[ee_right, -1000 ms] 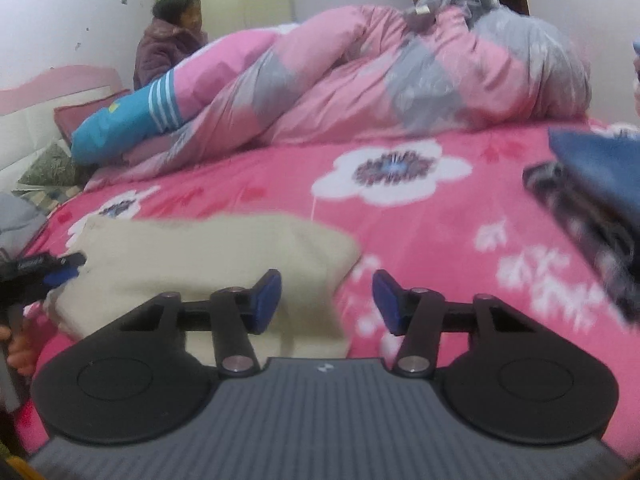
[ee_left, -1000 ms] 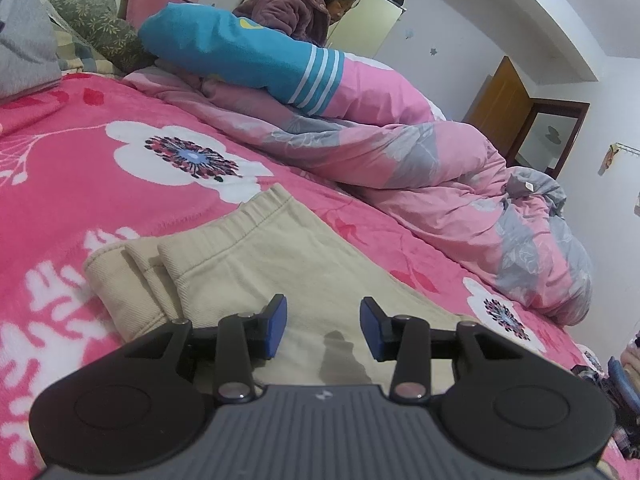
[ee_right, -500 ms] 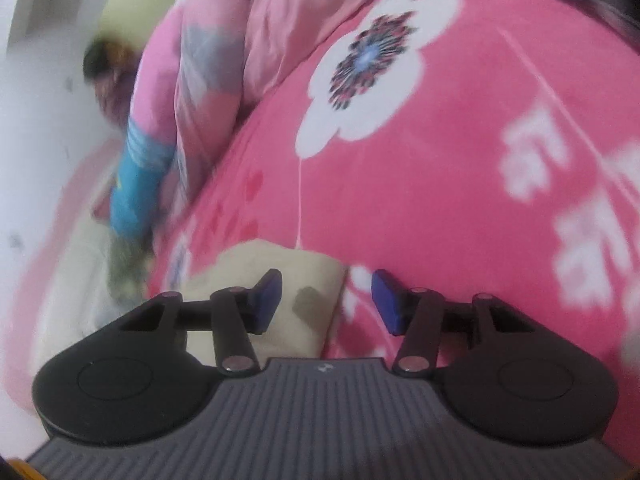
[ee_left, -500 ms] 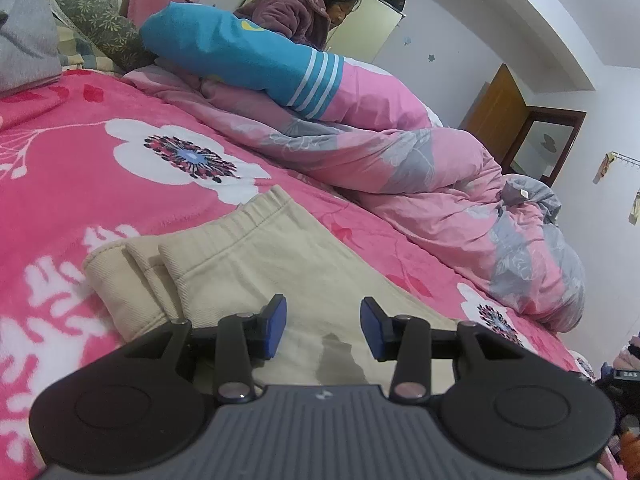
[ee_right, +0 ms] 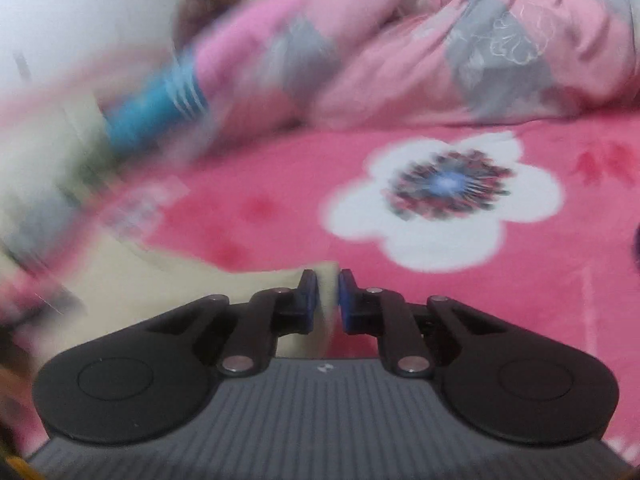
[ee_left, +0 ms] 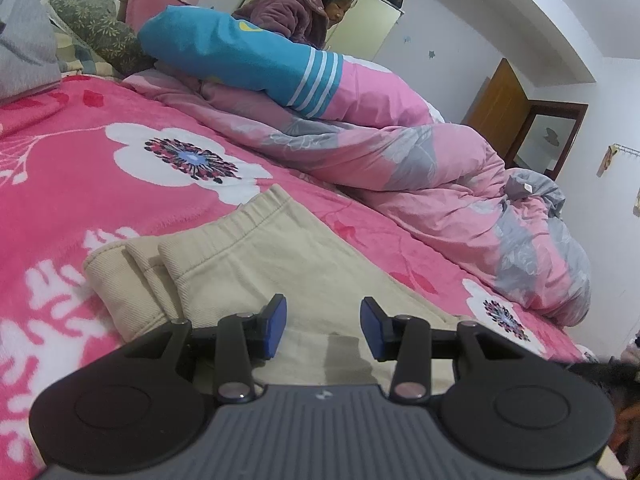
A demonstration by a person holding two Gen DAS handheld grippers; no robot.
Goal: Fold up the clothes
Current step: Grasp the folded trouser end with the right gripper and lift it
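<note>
Cream trousers (ee_left: 256, 264) lie folded flat on the pink flowered bed cover (ee_left: 68, 184), and the ribbed elastic waistband points toward ten o'clock in the left wrist view. Stacked layers show at that end, edges stepped one behind another. Corduroy-like ribbing shows on the lower layers. In the blurred right wrist view, a corner of the cloth (ee_right: 326, 280) sits at twelve o'clock, pinched upright.
</note>
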